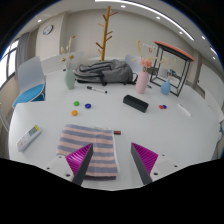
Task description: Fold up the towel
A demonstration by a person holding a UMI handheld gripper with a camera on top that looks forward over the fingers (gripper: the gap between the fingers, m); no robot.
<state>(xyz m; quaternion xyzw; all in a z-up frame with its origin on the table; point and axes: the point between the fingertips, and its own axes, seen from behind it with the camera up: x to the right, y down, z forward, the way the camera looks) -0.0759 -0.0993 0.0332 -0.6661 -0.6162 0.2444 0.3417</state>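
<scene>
Approaching: gripper [111, 160] hangs over the striped towel [97, 148] at lower centre of the frame, with nothing grasped yet.
Fingers: spread wide, purple pads [80, 157] facing each other, with towel cloth beneath and between them.
Towel: lies flat on the white table [150, 125], just ahead of the fingers; its near edge is hidden, so the exact overlap is hard to judge.
Technique: I'd lower onto one edge or corner, pinch a single layer, then lift and carry it across to the opposite edge.
Clutter: black box [135, 102] and grey bag [105, 71] sit well beyond, in the upper middle.
</scene>
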